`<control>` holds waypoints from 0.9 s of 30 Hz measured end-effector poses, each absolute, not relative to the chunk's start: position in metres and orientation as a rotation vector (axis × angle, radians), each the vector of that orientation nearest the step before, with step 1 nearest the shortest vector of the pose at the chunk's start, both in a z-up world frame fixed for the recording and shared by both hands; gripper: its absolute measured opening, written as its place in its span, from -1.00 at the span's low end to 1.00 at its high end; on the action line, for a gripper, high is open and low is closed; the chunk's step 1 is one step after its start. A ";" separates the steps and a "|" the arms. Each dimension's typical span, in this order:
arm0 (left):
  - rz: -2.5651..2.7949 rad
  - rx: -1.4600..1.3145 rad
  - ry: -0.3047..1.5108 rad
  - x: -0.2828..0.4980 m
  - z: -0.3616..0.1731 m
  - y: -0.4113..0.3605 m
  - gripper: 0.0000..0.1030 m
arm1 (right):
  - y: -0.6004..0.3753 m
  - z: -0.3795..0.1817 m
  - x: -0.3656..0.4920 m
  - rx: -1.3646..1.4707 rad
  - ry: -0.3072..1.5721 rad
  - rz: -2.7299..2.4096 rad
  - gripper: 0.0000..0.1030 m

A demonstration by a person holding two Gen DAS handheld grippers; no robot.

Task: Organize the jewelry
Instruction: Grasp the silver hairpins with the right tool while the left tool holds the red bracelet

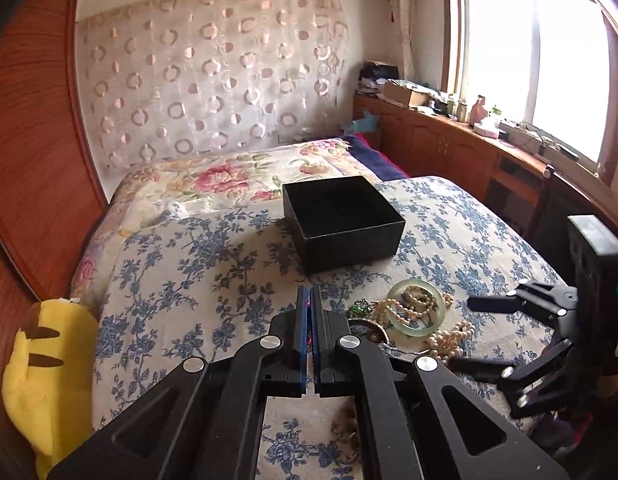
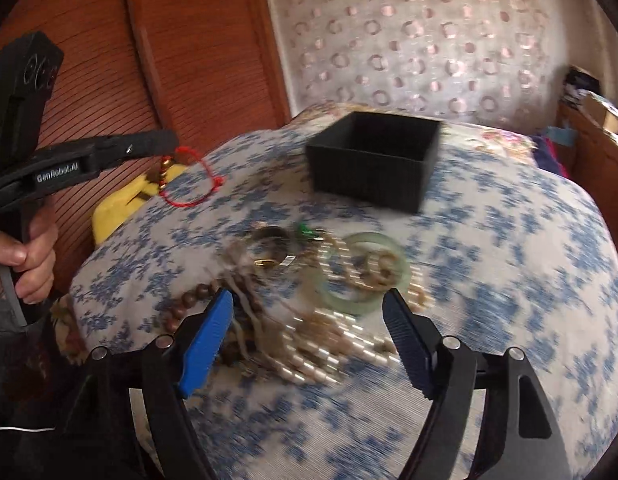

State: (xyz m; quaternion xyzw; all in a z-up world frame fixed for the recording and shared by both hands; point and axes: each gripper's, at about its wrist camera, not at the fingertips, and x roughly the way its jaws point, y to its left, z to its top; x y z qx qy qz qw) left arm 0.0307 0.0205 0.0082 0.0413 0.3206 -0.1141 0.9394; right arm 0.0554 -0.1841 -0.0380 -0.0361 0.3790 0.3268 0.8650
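Dangling loosely from the shut left claw (image 1: 309, 300), red string bracelet (image 2: 193, 178) may slip short of black box (image 1: 343, 222); right claw (image 2: 309, 320) gapes empty over the jewelry pile (image 2: 309, 280).

Left gripper (image 1: 309, 300) fingers (image 1: 302, 320) pinch a red strand before the black box (image 1: 343, 222), pearls (image 1: 449, 338) alongside

Box (image 1: 343, 222): on the bedspread (image 1: 189, 264), behind the jewelry pile.
Bangle (image 1: 417, 307): in front of the box, on the pile's right side, pearl strands (image 1: 449, 340) lying across it.
Wooden beads (image 2: 197, 300): on the pile's left (right wrist view).
Plush toy (image 1: 45, 380): beside the bed's left edge.
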 end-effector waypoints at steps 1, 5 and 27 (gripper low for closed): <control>-0.230 0.079 0.653 0.030 0.009 0.023 -0.99 | -0.176 -0.039 0.057 -0.088 0.801 0.705 0.54; -0.217 0.069 0.643 0.026 0.012 0.030 -0.98 | -0.153 -0.043 0.062 -0.127 0.829 0.763 0.54; -0.207 0.053 0.646 0.021 0.006 0.038 -0.98 | -0.121 -0.053 0.077 -0.270 0.880 0.802 -0.26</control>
